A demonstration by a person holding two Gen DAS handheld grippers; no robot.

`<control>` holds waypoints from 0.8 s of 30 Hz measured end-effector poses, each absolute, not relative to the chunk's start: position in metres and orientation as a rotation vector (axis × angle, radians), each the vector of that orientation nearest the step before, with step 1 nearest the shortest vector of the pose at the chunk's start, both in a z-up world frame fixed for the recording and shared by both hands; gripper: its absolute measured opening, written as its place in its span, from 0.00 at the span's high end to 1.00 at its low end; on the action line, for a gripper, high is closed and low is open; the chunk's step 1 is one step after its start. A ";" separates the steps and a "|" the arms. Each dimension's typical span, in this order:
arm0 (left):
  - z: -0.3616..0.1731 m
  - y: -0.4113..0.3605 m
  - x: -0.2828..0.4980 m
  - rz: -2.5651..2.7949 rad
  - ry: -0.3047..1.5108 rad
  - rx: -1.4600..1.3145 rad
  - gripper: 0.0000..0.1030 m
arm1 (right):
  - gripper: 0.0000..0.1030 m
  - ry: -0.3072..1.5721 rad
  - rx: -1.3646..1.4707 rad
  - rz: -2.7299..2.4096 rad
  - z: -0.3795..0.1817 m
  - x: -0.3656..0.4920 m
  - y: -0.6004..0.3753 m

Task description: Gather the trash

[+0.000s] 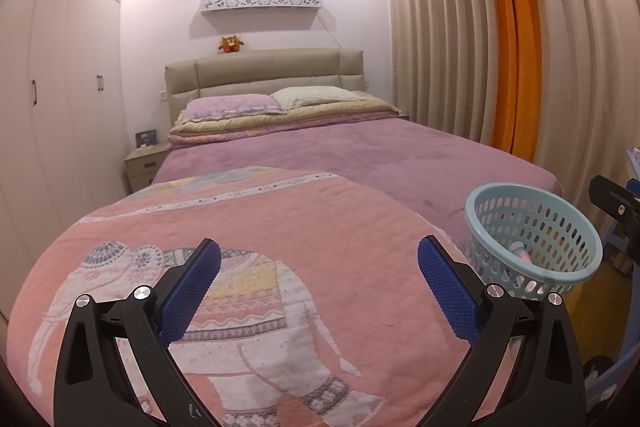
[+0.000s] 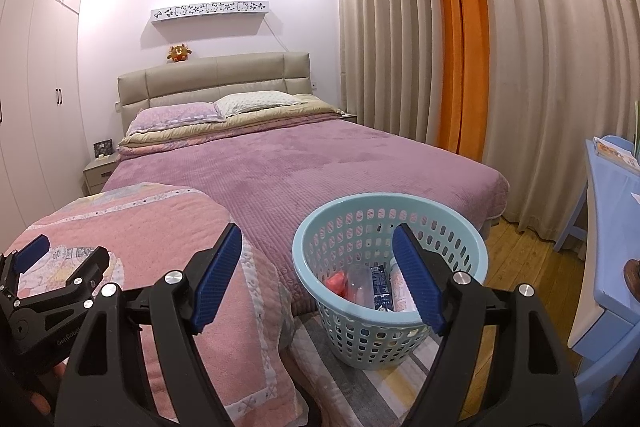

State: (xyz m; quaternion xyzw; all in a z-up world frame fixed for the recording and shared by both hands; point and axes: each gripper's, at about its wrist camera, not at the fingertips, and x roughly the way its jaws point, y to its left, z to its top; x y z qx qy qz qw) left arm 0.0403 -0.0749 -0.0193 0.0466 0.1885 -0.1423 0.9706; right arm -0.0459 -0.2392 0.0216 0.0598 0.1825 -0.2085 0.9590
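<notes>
Left gripper [image 1: 320, 291] spread, empty | right gripper [image 2: 316, 279] spread, empty | basket [image 2: 390, 323] near right, trash [image 2: 372, 287] inside | scan your bed [image 2: 320, 163] before finishing.

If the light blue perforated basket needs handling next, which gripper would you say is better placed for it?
Probably the right gripper: it is open, with the light blue perforated plastic basket directly ahead, one finger overlapping its rim. The left gripper, also open, faces the pink elephant-print quilt, with the basket off to its right.
</notes>
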 end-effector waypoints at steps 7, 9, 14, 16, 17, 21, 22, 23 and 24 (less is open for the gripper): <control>-0.019 -0.072 0.042 -0.273 0.380 0.084 0.07 | 0.28 0.375 0.121 -0.420 0.023 -0.045 -0.244; -0.018 -0.071 0.041 -0.274 0.376 0.082 0.07 | 0.28 0.371 0.124 -0.419 0.023 -0.046 -0.245; -0.017 -0.070 0.039 -0.278 0.365 0.086 0.07 | 0.28 0.365 0.121 -0.424 0.022 -0.046 -0.244; -0.016 -0.071 0.038 -0.277 0.362 0.086 0.07 | 0.28 0.367 0.121 -0.422 0.022 -0.046 -0.244; -0.016 -0.071 0.038 -0.273 0.359 0.089 0.07 | 0.28 0.369 0.120 -0.423 0.022 -0.046 -0.244; -0.016 -0.071 0.038 -0.268 0.362 0.096 0.07 | 0.28 0.368 0.118 -0.425 0.023 -0.047 -0.242; -0.015 -0.072 0.038 -0.268 0.361 0.096 0.07 | 0.28 0.367 0.117 -0.427 0.023 -0.047 -0.242; -0.015 -0.072 0.038 -0.266 0.360 0.097 0.07 | 0.28 0.368 0.117 -0.426 0.023 -0.046 -0.243; -0.015 -0.072 0.038 -0.266 0.360 0.098 0.07 | 0.28 0.366 0.116 -0.427 0.023 -0.047 -0.243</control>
